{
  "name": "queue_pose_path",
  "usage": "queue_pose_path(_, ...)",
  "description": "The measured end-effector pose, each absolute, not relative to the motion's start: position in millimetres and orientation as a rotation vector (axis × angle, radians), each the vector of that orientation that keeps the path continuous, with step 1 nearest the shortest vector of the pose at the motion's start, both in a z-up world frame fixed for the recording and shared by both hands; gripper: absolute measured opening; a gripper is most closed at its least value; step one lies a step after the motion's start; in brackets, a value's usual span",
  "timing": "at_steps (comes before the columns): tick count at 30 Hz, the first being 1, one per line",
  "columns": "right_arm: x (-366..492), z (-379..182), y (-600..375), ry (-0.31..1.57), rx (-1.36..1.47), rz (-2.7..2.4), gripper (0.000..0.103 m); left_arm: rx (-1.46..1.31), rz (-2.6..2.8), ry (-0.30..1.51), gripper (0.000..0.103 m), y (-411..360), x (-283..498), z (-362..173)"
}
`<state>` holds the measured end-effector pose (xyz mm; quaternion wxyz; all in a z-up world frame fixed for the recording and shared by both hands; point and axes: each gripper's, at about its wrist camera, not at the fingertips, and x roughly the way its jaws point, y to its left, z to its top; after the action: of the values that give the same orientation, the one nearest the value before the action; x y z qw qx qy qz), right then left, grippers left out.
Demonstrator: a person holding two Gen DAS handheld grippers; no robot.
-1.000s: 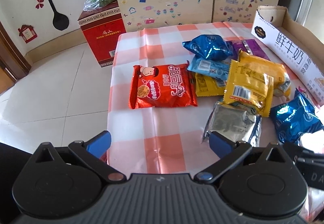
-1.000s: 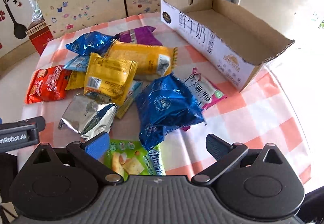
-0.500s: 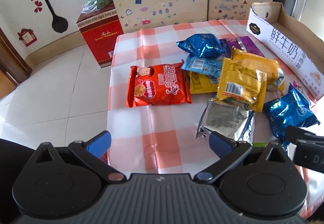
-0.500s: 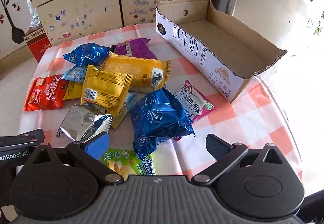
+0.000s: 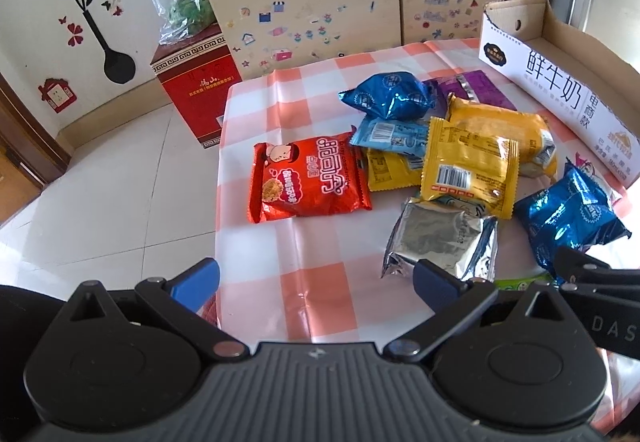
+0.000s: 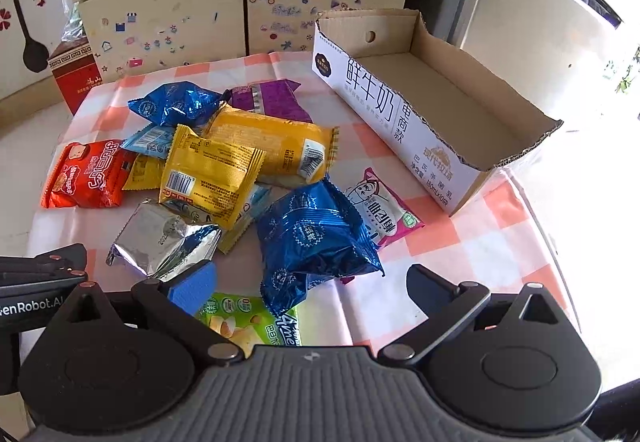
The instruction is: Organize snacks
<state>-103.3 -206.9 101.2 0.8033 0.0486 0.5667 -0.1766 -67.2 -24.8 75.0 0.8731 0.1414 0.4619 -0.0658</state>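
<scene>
Your left gripper [image 5: 316,276] hangs over the near edge of the bench [image 5: 320,306], its fingers spread wide with nothing between them. Your right gripper [image 6: 310,284] is spread just as wide and also holds nothing; it hovers above the near part of the snack pile.

The snacks lie loose on the checked cloth. In your right view, a big blue foil bag [image 6: 316,238] sits just beyond the gripper, resting partly on a pink and white packet [image 6: 386,214]. A green packet [image 6: 248,322] lies nearest you, partly hidden under the gripper body. To the left is a crumpled silver packet [image 6: 164,238], and beyond it a yellow packet with a barcode [image 6: 212,178] leans on a longer yellow bag [image 6: 272,146]. Farther off sit a second blue foil bag [image 6: 176,104] and a purple packet [image 6: 268,98]. The red packet [image 5: 308,180] lies at the far left of the group, apart from the silver one.

The open cardboard box [image 6: 440,98] stands on the right side of the bench, close beside the pink packet, with no snacks visible inside it.
</scene>
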Motion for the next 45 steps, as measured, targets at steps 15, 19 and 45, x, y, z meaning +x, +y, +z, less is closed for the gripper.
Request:
queue_pose_path(15, -103.0, 101.5, -204.0, 1.208, 0.082, -0.379, 0.103, 0.308, -0.131, 0.959, 0.102, -26.8, -69.2, 75.1)
queue_pose_path(19, -103.0, 101.4, -203.8, 1.208, 0.082, -0.379, 0.103, 0.312, -0.128, 0.957, 0.102, -26.2, -69.0, 75.0)
queue_pose_path(45, -103.4, 98.6, -201.9, 1.213, 0.067, -0.376, 0.103, 0.318, -0.121, 0.963, 0.101, -27.5, -66.8, 72.5)
